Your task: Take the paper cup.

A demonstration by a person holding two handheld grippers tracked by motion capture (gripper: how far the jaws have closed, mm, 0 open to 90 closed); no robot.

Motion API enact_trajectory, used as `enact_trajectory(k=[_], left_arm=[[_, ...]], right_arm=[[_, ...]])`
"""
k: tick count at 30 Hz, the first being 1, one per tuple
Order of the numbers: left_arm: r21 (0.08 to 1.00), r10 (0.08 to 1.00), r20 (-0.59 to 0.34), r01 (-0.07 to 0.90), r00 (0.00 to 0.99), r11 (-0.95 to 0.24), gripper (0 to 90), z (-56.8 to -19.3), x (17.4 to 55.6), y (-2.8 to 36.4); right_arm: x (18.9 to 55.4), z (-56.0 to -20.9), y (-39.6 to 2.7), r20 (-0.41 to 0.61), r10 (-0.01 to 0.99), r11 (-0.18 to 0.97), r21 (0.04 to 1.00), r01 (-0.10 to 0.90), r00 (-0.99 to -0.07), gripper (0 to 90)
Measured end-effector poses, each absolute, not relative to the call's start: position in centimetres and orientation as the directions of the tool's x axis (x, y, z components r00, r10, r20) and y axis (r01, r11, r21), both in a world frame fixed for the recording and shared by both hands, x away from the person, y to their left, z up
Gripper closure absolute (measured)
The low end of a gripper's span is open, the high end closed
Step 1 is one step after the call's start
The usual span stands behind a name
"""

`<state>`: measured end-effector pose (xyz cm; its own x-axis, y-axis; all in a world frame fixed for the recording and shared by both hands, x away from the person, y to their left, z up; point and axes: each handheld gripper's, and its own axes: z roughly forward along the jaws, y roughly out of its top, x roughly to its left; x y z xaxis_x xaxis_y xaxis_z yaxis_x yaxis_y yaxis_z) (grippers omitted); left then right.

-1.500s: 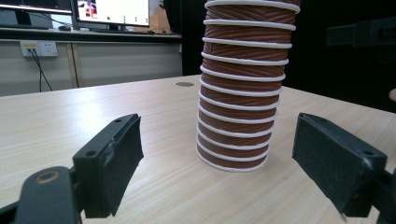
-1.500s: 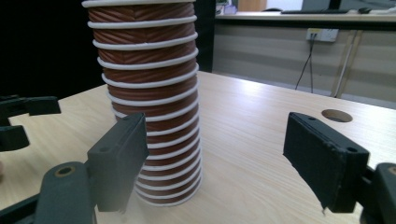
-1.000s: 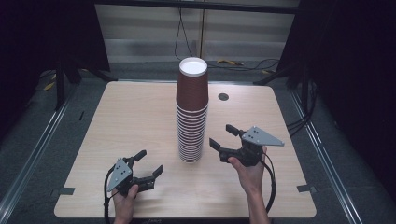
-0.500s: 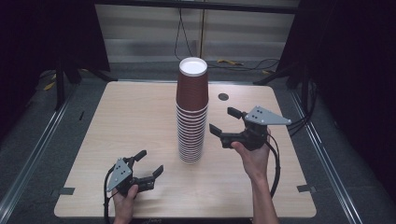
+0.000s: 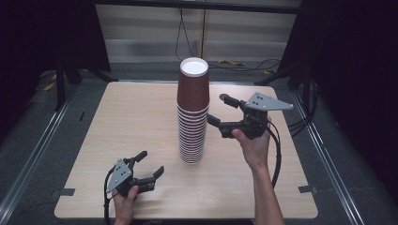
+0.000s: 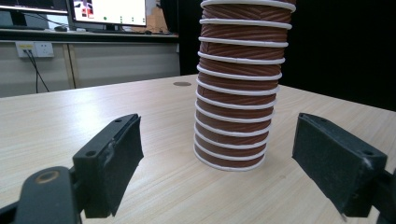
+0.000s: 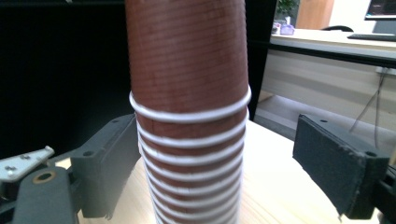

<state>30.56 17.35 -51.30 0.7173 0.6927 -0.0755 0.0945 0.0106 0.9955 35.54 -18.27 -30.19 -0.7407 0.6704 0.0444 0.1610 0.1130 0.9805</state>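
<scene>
Looking down from the high view, I see a tall stack of brown paper cups (image 5: 193,112) standing upright near the middle of the wooden table (image 5: 117,117). The right gripper (image 5: 217,108) is raised to the upper part of the stack, just beside it. Its jaws are spread wide and aimed at the cups, probably to take the top one off. The left gripper (image 5: 151,161) sits low near the table's front edge, well apart from the stack. Its jaws are also open and hold nothing. My guess is it waits there to steady the base.

From the left gripper view, the lower rims of the stack (image 6: 236,93) rise beyond the two black pads of the left gripper (image 6: 217,135). The pads stand wide with only bare table (image 6: 70,121) near them.

From the right gripper view, the stack (image 7: 189,93) stands close up. The top cup's long smooth wall ends at its white rim (image 7: 189,112). The right gripper (image 7: 215,154) frames the cups below that rim, pads wide on either side. I cannot tell whether the stack is already between them or just ahead.
</scene>
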Motion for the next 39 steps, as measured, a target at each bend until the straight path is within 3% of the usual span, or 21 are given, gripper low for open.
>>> enact_trajectory(k=[15, 39], left_arm=[[0.996, 0.691, -0.075, 0.094, 0.719, 0.01, 15.6, -51.3, 30.6, 17.4], [0.995, 0.689, -0.081, 0.093, 0.72, 0.019, 15.6, -51.3, 30.5, 17.4]], right_arm=[[37.3, -26.2, -15.9, 0.022, 0.616, 0.149, 0.978, 0.144, -0.788, 13.4], [40.7, -24.0, -12.5, 0.048, 0.575, 0.193, 0.962, 0.193, -0.817, 12.9]])
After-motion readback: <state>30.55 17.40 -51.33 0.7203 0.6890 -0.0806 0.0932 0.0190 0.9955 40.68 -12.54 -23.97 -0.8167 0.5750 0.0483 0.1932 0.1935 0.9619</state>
